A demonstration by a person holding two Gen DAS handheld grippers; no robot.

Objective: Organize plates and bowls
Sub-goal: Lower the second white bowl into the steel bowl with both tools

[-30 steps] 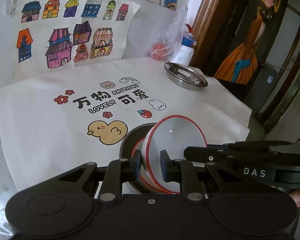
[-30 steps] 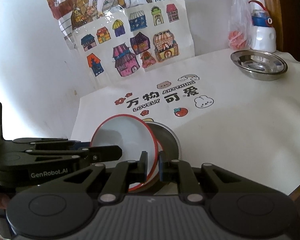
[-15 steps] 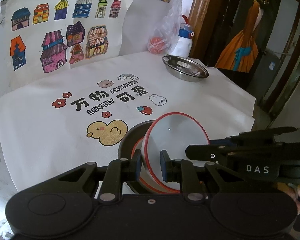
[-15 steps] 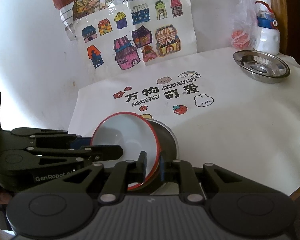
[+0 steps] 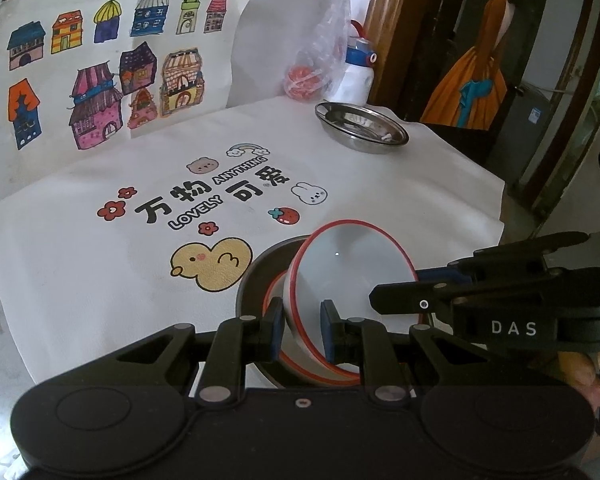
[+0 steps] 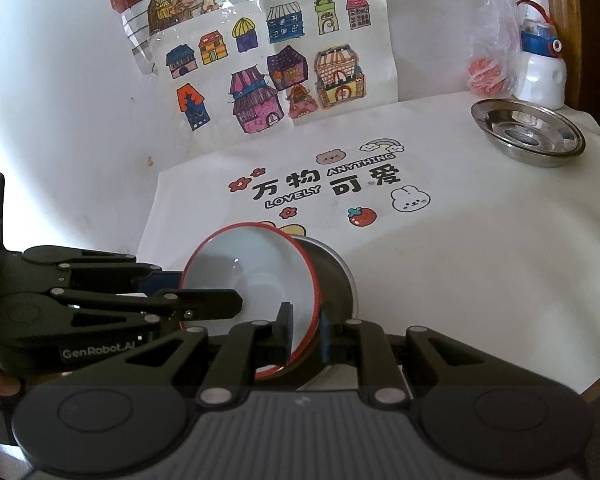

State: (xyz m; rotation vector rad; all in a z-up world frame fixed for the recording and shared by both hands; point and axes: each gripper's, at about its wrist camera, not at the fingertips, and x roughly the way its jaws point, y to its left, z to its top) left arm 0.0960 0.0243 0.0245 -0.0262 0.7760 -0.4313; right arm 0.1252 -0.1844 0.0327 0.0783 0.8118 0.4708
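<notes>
Dark bowl [image 5: 260, 268]: round, matte, sits on your cloth [image 5: 100, 280] with a red-rimmed dish nested in it.
White bowl [image 5: 352, 268]: glossy, red rim, tilted up on edge over that dark bowl.
Left gripper [image 5: 302, 330]: you're clamped on the white bowl's near rim, one finger inside, one outside.
Right gripper [image 6: 305, 332]: same deal, pinching its rim from the other side.
Steel dish [image 6: 528, 132]: shiny, shallow, way off at the far corner; contents unclear.

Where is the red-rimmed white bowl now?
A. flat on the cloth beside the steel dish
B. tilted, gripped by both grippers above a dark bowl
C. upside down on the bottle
B: the red-rimmed bowl is tilted, its rim pinched by the left gripper and right gripper, over the dark bowl.
</notes>
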